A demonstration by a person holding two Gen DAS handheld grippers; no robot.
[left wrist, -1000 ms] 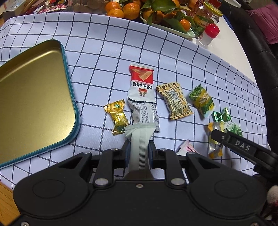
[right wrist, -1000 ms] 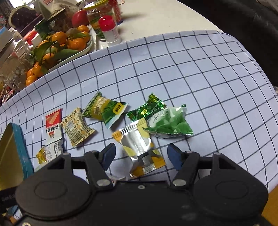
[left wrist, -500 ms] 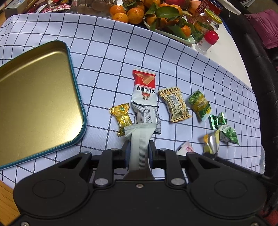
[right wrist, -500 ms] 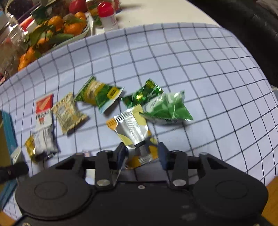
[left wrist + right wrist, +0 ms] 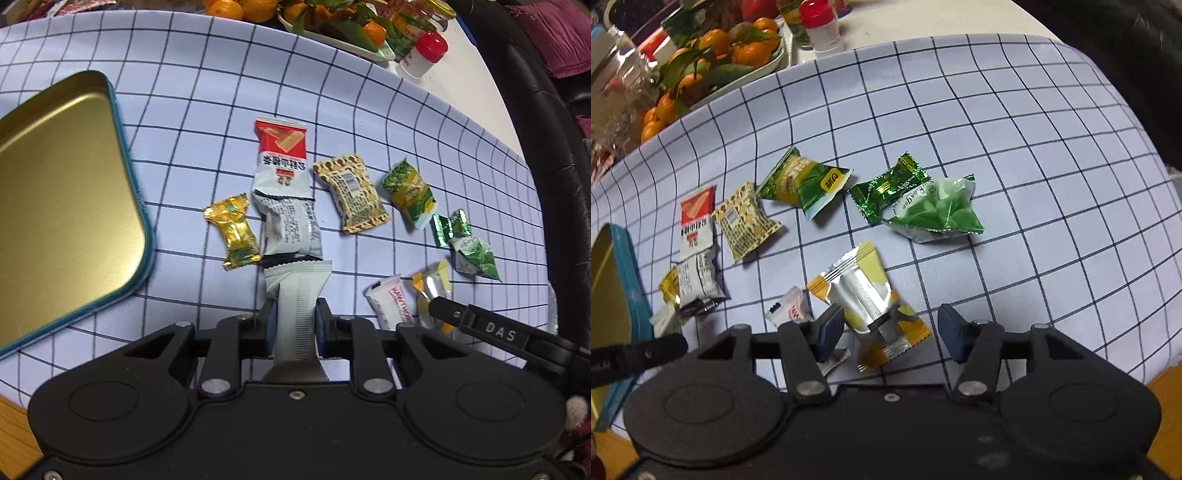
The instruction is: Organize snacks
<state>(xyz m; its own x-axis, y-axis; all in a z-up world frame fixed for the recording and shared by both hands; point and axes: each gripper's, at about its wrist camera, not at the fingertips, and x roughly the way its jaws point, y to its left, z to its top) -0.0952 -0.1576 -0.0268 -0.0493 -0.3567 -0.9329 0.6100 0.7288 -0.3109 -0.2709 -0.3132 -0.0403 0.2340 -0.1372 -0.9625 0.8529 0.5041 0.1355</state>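
Right claw reopened, jaws off silver-yellow packet; left claw unchanged.

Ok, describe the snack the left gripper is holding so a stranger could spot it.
Start at the gold tin on the checked cloth. Right of it, past a gold candy, lies the wafer pack, its sealed end pinched by the left gripper. It is the longest wrapper, red-topped and white.

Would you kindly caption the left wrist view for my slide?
Left gripper pinches the red-and-white wafer packet beside the open tin.
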